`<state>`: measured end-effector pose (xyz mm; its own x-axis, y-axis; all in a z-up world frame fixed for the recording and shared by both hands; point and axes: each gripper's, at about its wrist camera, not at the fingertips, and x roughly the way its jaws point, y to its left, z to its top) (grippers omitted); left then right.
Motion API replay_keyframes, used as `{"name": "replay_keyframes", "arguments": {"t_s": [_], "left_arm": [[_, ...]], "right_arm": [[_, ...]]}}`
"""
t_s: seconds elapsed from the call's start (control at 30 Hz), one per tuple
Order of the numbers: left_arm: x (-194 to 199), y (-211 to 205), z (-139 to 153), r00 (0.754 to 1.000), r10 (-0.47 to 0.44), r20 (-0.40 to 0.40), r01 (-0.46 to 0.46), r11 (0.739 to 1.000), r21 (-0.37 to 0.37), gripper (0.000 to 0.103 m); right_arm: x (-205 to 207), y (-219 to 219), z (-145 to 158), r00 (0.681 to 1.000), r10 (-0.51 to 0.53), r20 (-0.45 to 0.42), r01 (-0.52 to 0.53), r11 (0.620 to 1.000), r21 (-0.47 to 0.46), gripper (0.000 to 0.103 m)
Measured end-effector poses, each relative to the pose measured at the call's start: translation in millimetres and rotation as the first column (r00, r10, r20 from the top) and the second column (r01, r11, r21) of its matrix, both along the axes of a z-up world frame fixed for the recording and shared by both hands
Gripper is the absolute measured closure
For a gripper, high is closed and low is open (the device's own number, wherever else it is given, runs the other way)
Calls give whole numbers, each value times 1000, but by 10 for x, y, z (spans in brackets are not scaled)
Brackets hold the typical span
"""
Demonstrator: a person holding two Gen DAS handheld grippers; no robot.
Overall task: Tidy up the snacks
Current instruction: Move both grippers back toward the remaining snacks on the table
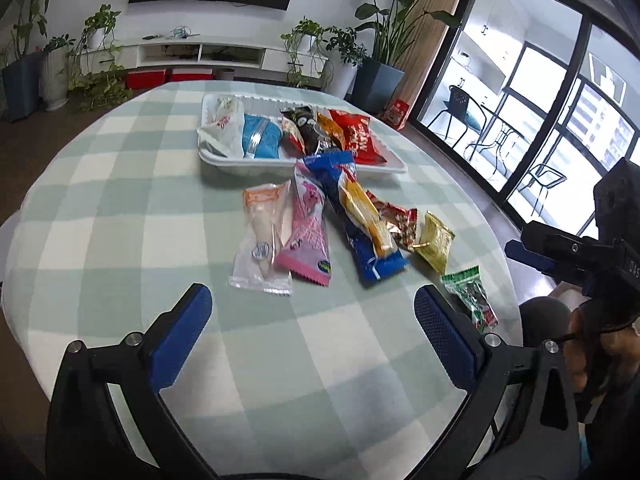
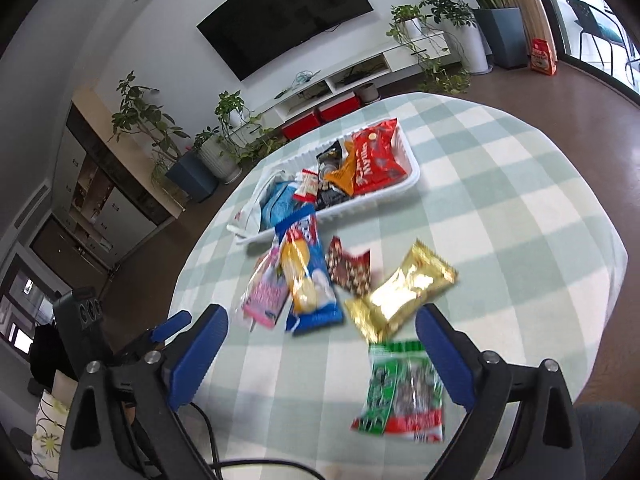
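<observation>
one white tray (image 1: 224,160), six snack packets (image 1: 352,136) in it, seven snack packets (image 1: 306,232) loose on the one table (image 1: 120,184)

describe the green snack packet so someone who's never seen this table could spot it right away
Start at the white tray on the checked tablecloth, then come down past the loose packets lying in front of it. The green snack packet lies alone nearest the table's edge, just below the gold packet; it is the only green wrapper, with a red-and-white bottom strip.
</observation>
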<state>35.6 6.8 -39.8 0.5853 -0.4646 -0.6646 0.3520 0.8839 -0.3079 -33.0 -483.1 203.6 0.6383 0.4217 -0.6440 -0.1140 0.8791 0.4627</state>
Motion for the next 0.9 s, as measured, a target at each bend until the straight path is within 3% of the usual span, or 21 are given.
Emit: {"name": "replay_keyframes", "arguments": {"t_s": [0.17,0.4,0.47,0.67,0.9], "left_arm": [[-79,51,-103,997,46,-67,-47,999,-21,0],[-86,102,-32,998,43,-45,-44,998,-33,0],[-50,104,-18,999,33,-42,-34,999,-34,0],[-51,163,23,999,19,-25,-20,999,-47,1],[-16,230,34,999,26,-23,-27,998,-52,5]], "right_arm": [[-69,161,-3,999,30,19,-28,997,-77,6],[173,394,38,995,94,14,-90,983,-159,19],[317,507,16,992,124,-9,-123,974,-190,27],[759,837,-170,978,189,-89,-206,944,-258,38],[1087,955,-424,966,185,-182,-235,921,-312,48]]}}
